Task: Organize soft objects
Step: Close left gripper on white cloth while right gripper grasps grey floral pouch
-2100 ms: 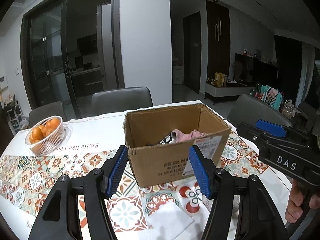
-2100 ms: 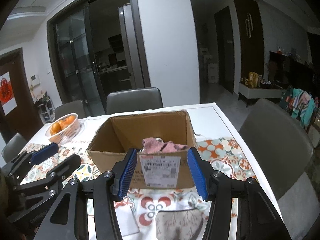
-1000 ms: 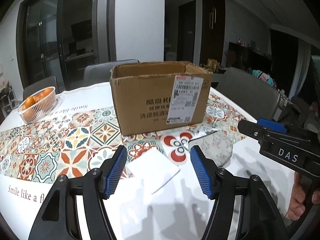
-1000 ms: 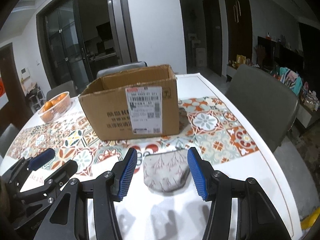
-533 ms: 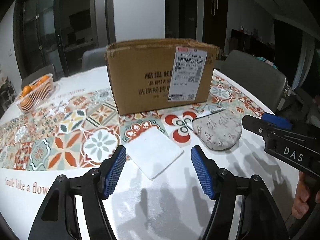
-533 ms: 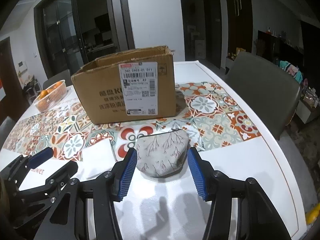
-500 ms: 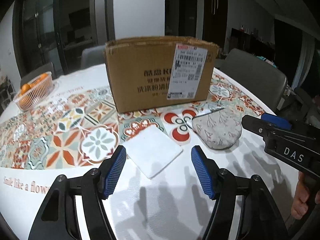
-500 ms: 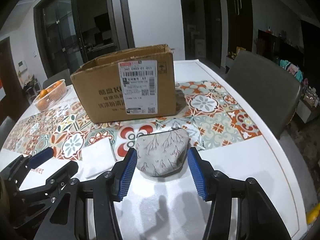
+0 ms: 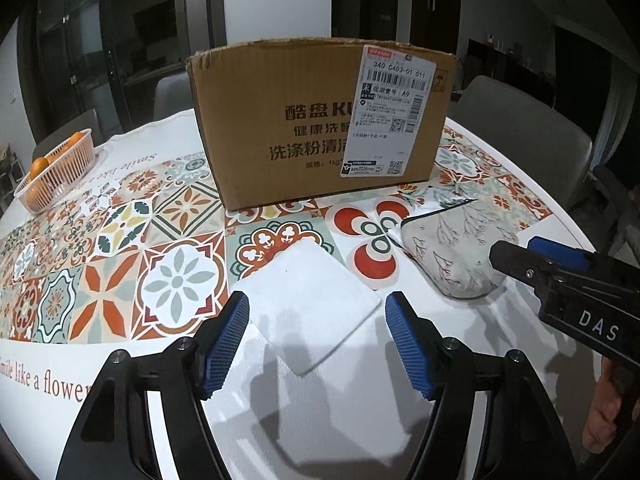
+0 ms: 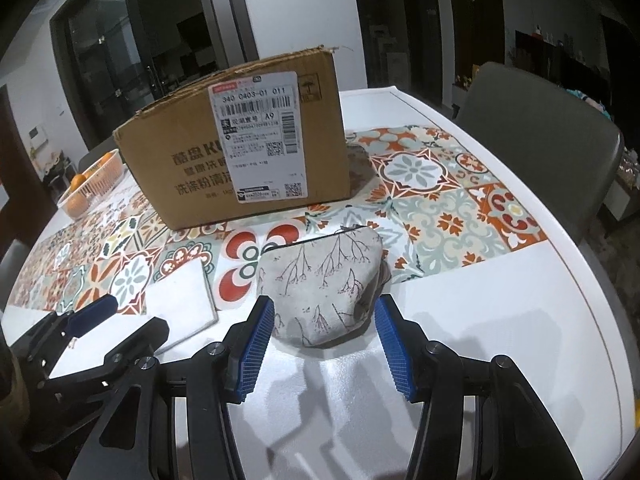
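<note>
Basket of oranges (image 9: 56, 176) seen far left on patterned tablecloth (image 9: 120, 240). Left gripper (image 9: 316, 340) jaws opening, white folded cloth (image 9: 312, 300) just ahead, untouched. Cardboard box (image 9: 316, 120) behind. Right gripper (image 10: 320, 344) held apart, unclamped, astride near end of grey branch-print pouch (image 10: 320, 280).

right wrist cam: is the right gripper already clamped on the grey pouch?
No: the right gripper is open, its blue pads standing either side of the grey pouch's near end without pressing on it.
</note>
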`<state>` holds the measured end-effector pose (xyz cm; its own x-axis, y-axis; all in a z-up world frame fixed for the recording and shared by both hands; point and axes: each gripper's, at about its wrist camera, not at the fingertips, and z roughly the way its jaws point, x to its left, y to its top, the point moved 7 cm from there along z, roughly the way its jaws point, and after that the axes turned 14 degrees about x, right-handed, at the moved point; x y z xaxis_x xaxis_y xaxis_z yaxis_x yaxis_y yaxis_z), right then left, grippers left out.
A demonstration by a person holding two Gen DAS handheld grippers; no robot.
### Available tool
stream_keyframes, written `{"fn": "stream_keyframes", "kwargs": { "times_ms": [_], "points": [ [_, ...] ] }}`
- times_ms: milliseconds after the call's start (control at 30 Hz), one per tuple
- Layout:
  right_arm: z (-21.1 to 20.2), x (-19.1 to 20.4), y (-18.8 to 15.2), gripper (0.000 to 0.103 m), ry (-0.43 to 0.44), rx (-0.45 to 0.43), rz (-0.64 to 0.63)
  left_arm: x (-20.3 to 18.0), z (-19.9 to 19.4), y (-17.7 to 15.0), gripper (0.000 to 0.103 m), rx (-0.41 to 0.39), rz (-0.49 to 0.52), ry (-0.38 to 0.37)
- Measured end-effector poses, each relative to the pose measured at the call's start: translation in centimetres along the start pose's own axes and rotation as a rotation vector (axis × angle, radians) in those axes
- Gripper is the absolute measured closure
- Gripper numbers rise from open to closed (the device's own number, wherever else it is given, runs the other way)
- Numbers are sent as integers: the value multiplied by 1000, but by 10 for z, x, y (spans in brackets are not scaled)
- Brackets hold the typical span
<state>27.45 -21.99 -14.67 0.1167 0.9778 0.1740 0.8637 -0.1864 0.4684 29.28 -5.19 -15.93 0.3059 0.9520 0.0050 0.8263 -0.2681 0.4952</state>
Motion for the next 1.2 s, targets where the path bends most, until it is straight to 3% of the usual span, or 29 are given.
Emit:
{"fn": "stream_keyframes", "kwargs": {
  "times_ms": [900, 1000, 1200],
  "points": [
    [33, -4, 4, 52, -12, 56, 35, 10, 46, 6, 26, 99, -18, 2],
    [34, -5, 4, 59, -21, 56, 31, 9, 46, 6, 32, 97, -16, -8],
    [35, -5, 2, 78, -6, 65, 28, 6, 42, 6, 60, 84, -13, -16]
  ]
}}
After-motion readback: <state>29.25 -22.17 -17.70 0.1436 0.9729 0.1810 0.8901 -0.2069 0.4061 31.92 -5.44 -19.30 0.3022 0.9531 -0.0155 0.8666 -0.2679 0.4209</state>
